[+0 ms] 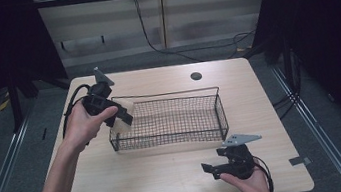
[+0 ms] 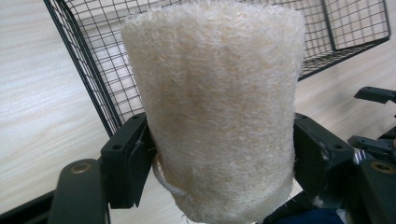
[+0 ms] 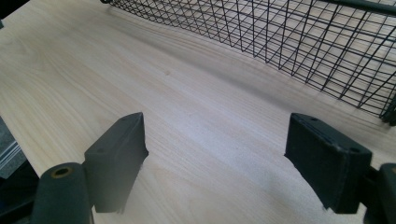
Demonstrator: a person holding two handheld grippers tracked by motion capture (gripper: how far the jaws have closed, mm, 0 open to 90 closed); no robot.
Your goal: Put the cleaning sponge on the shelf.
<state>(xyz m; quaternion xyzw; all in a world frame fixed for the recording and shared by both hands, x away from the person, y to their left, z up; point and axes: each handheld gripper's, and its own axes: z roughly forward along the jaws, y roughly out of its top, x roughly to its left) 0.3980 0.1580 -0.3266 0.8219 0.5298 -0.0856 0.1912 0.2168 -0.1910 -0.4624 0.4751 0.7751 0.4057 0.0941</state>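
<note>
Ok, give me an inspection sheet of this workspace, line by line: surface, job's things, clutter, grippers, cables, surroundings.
Surface: light wooden table, with a round cable hole near the far edge.
Job's things: black wire basket mid-table; pale loofah sponge held above its left end.
Clutter: nothing seen on the table.
Grippers: left gripper shut on the loofah sponge; right gripper open, jaws apart over bare wood at the table's near right.
Cables: a black cable trails from the left gripper; another cable lies on the floor beyond.
Surroundings: grey carpet, wood-panelled wall, dark curtains.
</note>
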